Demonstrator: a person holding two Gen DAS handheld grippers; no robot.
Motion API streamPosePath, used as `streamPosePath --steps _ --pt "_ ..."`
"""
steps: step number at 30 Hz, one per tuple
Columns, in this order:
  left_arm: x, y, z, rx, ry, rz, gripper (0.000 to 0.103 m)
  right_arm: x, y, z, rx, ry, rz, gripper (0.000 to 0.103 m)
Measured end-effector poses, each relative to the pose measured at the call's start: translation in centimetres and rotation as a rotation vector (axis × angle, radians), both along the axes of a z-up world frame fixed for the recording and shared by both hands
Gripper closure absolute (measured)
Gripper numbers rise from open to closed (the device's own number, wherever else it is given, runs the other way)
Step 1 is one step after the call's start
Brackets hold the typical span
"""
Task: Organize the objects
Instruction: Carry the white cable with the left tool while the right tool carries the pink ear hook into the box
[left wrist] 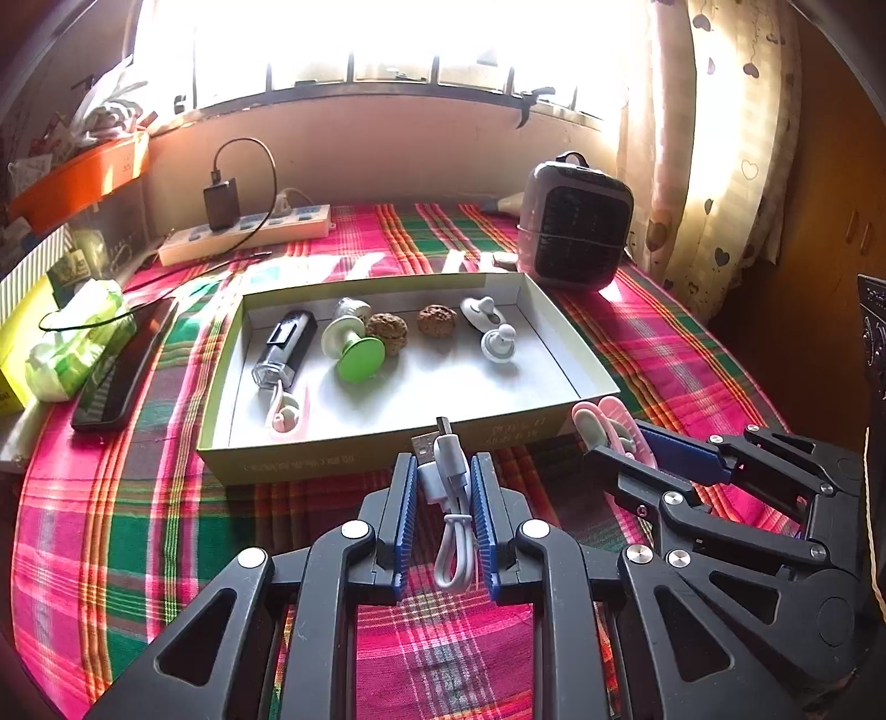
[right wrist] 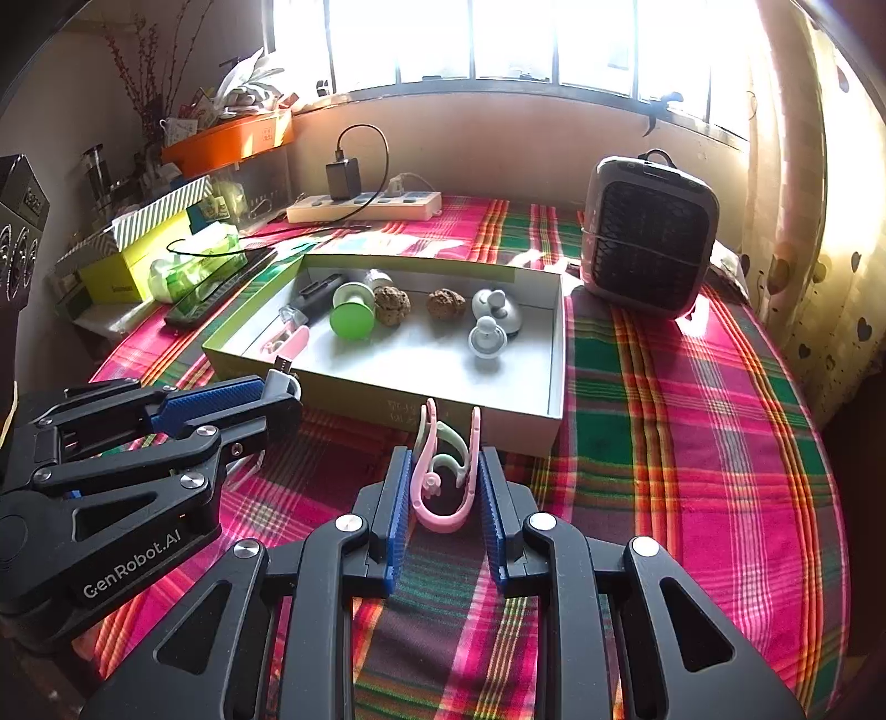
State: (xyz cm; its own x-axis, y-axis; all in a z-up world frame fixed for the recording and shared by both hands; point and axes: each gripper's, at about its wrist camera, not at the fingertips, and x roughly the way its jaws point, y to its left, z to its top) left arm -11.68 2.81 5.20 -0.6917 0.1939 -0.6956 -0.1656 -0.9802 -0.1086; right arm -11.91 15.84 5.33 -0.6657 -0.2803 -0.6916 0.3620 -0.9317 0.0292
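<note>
Left tool [left wrist: 443,487] clenches a white cable [left wrist: 449,498], right tool [right wrist: 446,487] clenches a pink clip [right wrist: 443,493], both just short of the box [left wrist: 343,457]; heater [right wrist: 648,238] and power strip [left wrist: 243,235] sit beyond.

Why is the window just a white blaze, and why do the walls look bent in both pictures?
Left wrist view: the window is overexposed, sun glare streaks the cloth behind the box, and the fisheye lens bows the sill. Right wrist view: the same blown-out panes, a bright patch by the heater, dark corners, curved edges.
</note>
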Motion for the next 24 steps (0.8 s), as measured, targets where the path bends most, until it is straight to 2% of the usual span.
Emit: streamPosePath --steps 11,24 --pt "-2.5 -1.0 0.6 0.023 -0.003 0.005 0.085 -2.5 -0.5 1.3 -0.016 0.011 0.026 0.078" --pt "-5.8 -2.1 -0.4 0.002 -0.028 0.043 0.085 -7.4 -1.4 0.6 -0.022 -0.041 0.058 0.078"
